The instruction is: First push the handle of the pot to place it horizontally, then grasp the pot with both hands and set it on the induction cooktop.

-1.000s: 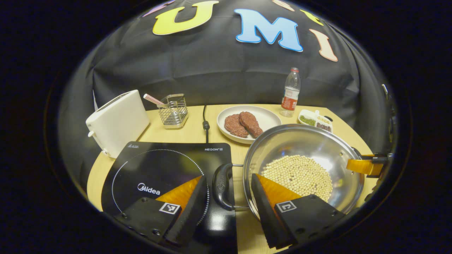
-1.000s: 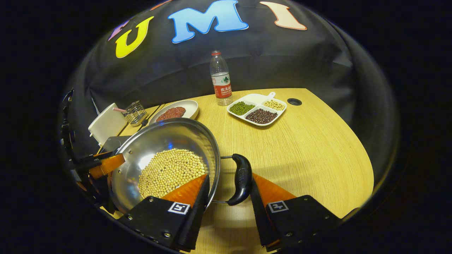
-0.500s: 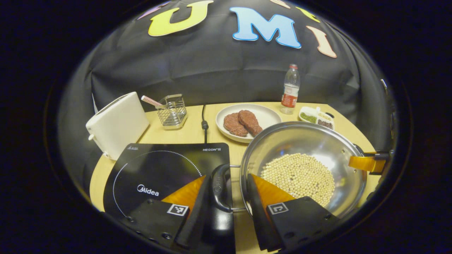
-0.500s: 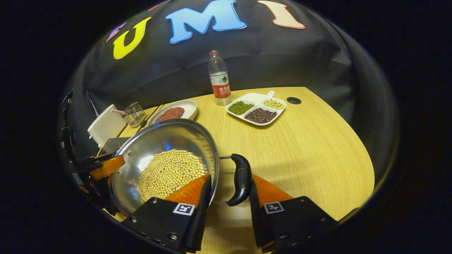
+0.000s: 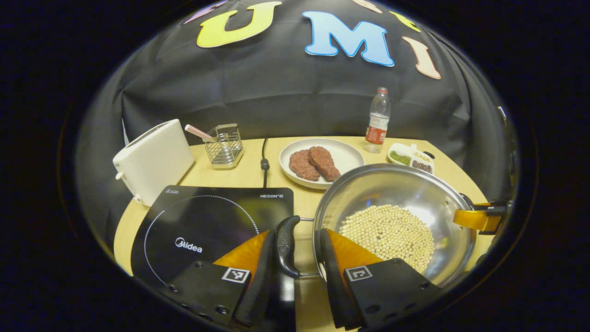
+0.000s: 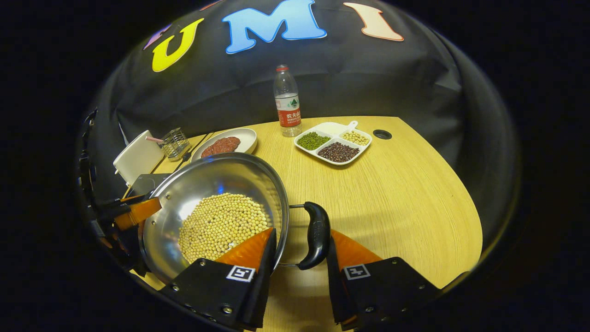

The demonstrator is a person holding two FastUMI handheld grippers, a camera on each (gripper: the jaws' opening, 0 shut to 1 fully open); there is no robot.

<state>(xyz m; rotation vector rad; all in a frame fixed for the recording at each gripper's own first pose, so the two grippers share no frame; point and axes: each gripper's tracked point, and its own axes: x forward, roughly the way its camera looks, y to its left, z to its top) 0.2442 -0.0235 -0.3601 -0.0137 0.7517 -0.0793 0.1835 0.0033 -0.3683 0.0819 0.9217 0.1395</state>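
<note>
A steel pot [image 5: 396,184] [image 6: 216,177] holding pale beans [image 5: 387,230] sits just right of the black induction cooktop [image 5: 207,221]; whether it rests on the table I cannot tell. Its two black handles point sideways. My left gripper [image 5: 297,234] is shut on the left handle [image 5: 286,246], one finger outside the handle and the other inside the rim. My right gripper [image 6: 303,233] is shut on the right handle [image 6: 315,235] in the same way. Across the pot, a finger of the right gripper [image 5: 474,217] shows in the left gripper view, and a finger of the left gripper [image 6: 138,212] in the right gripper view.
A white toaster [image 5: 154,159] and a wire basket [image 5: 225,145] stand behind the cooktop, with its cable [image 5: 264,161] beside them. A plate [image 5: 345,152] of meat touches the pot's far rim. A bottle [image 6: 286,101] and a divided dish [image 6: 334,143] stand farther back. Bare table [image 6: 405,193] spreads to the right.
Both grippers' fingers have closed in around the pot's handles and rim. The left gripper also slid a little toward the pot. The pot itself has hardly shifted.
</note>
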